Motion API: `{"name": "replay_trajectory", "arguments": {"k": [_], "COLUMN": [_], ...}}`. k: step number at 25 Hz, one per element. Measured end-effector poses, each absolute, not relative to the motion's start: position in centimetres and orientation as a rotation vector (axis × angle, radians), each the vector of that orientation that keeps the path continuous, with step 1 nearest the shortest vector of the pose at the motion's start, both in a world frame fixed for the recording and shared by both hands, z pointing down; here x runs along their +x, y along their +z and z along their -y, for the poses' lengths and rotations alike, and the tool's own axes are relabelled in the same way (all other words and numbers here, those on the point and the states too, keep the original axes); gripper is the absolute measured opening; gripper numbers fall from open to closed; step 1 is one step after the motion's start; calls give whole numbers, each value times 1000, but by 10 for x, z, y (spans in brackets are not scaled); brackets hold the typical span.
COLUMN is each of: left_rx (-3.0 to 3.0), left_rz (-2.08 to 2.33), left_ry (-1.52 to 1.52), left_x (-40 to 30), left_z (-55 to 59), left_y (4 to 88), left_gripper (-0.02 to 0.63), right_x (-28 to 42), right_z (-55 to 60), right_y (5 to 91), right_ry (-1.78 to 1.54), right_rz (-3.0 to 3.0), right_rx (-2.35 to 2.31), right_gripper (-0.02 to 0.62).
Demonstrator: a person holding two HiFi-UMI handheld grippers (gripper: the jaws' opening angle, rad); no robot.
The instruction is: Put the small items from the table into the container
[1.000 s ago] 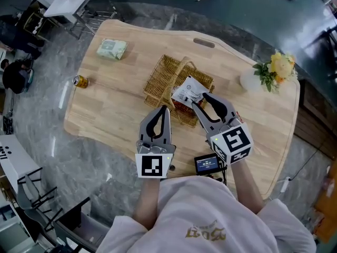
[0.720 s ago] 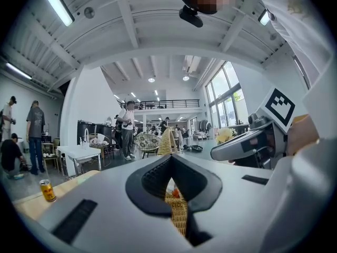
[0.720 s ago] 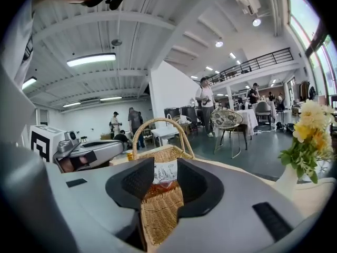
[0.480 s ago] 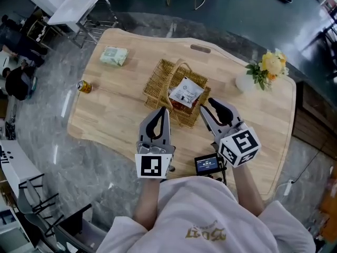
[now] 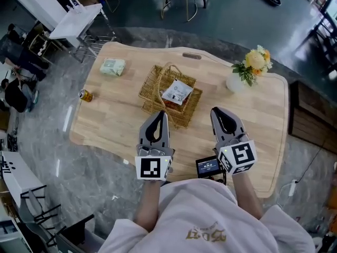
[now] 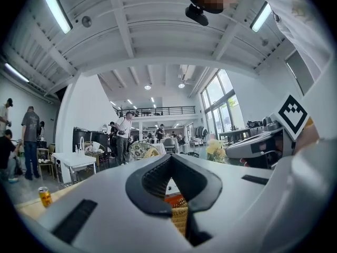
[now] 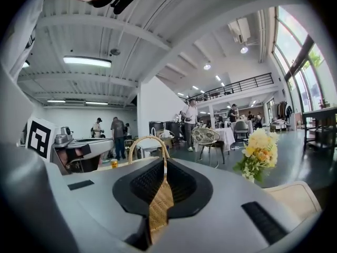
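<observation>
Head view: left claw (image 5: 158,116) closed, empty; right claw (image 5: 221,112) closing on nothing, both near basket (image 5: 152,83). Next, spread wide over can (image 5: 86,95) left of basket, squeeze softly.

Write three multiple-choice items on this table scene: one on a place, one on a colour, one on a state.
1. The white packet lies: A in the wicker basket; B beside the vase; C on the floor.
2. The loose packet at the table's far left is: A red; B pale green; C black.
3. The left gripper has its jaws: A wide apart; B clamped on the can; C together, empty.

Answers: 1 A, the head view shows it resting inside the wicker rim. 2 B, its wrapper is a light green against the wood. 3 C, both the head view and the left gripper view show the jaws closed with nothing between them.
</observation>
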State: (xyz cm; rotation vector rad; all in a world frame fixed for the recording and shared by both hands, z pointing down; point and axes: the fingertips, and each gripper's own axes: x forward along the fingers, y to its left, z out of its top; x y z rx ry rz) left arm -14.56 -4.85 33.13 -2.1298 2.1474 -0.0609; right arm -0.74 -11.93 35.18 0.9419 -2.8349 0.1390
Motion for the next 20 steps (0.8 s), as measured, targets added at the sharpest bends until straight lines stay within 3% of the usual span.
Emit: {"name": "replay_trajectory", "arguments": {"k": [10,20], "left_rx": [-2154,-2162], "left_rz": [-2084,-2061], "left_ry": [-34,-4], "left_x": [-112,-105], "left_z": [41,40], "left_y": [318,314], "left_gripper": [-6,-6], "right_x": [45,52], "right_z": [115,116], "right_y": [338,346], "right_ry": [56,125], "right_rz": [2810,2809], "right_rx": [1160,1150], "right_gripper": [34,34]}}
